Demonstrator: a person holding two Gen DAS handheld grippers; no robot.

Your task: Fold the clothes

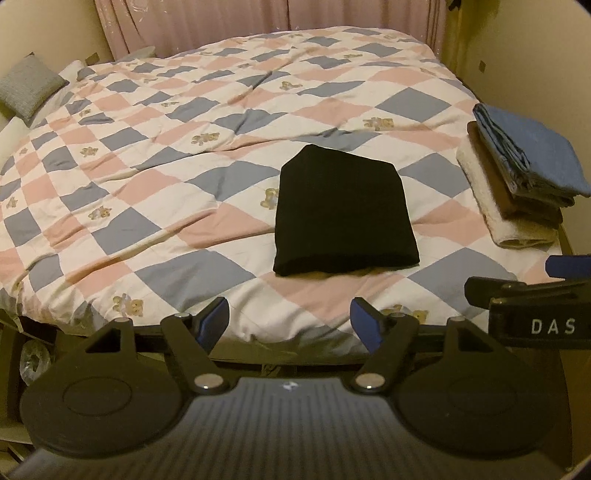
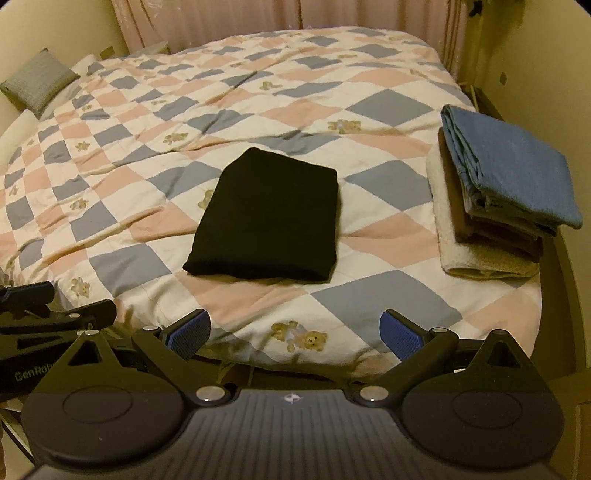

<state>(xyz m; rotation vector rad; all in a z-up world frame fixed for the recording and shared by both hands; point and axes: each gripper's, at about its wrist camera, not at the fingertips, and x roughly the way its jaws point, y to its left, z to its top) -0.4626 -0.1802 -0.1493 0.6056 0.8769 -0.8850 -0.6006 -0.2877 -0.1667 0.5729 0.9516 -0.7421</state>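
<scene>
**Black garment looks folded already, here's how I'd handle it**

So the black garment (image 1: 345, 212) is sitting near the foot edge of the bed (image 1: 147, 155), folded into a tidy rectangle with the rounded fold edge facing the grippers. Nothing's touching it. It looks like a soft knit, light, floppy, zero stiffness, so I'd guess it'll sag and unfold if you grab it by one corner. My take: pinch it at the two near corners, through all the layers at once, or slide under the thick fold edge so the stack stays together. Not slippery-looking, not fragile.

Both tools are hanging back off the foot of the bed. The left gripper (image 1: 290, 319) has its fingers spread wide and empty, and the right gripper (image 2: 295, 330) is the same, spread apart with nothing between them.

Off to the right edge of the bed there's a pile of folded clothes (image 2: 495, 192), blue on top, brown in the middle, cream at the bottom, well apart from the black one. Probably where it goes next.

The surface is a puffy checked quilt (image 2: 369, 122), wrinkly and squishy, so pressing down will just sink in. There's a grey cushion (image 1: 27, 85) at the far left and pink curtains (image 1: 258, 18) behind.
</scene>
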